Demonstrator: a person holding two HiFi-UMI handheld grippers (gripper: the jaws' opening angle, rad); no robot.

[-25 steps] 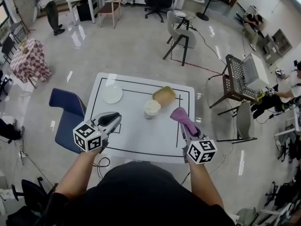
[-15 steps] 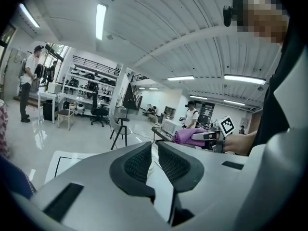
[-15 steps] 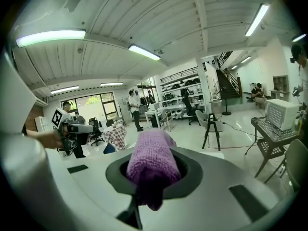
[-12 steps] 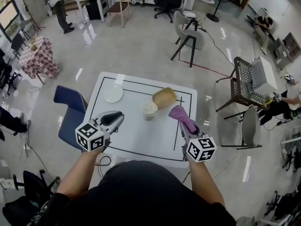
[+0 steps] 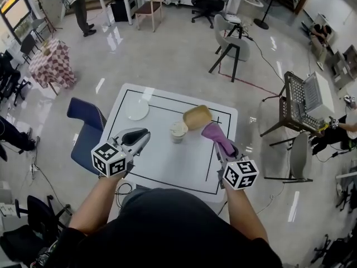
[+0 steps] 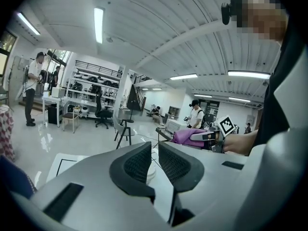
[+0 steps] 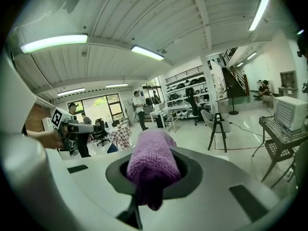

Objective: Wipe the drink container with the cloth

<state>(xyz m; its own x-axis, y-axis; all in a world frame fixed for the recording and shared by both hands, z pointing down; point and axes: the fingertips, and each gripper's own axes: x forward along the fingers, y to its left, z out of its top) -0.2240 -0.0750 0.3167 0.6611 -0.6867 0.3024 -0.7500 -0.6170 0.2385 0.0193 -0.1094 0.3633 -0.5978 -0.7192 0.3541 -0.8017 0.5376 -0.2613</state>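
Note:
A cup with a white lid (image 5: pixel 178 130) stands mid-table, and a tan container (image 5: pixel 197 116) lies tilted just behind it to the right. My left gripper (image 5: pixel 138 138) hovers over the table's left part, left of the cup, its jaws shut with nothing between them. In the left gripper view the jaws (image 6: pixel 154 151) point toward the cup's white lid (image 6: pixel 149 170). My right gripper (image 5: pixel 223 149) hangs at the table's right side, shut on a purple knitted cloth (image 5: pixel 213 133). In the right gripper view the cloth (image 7: pixel 151 163) bulges out over the jaws and hides their tips.
A white plate (image 5: pixel 136 110) lies at the table's (image 5: pixel 167 166) far left corner. A blue chair (image 5: pixel 83 124) stands at the table's left, and a grey chair (image 5: pixel 233 43) and a wire cart (image 5: pixel 304 102) beyond. People stand in the room's background.
The head view has shifted slightly, so the table sits a little further right in the picture. Both grippers keep their places over the table, and the cloth stays gripped.

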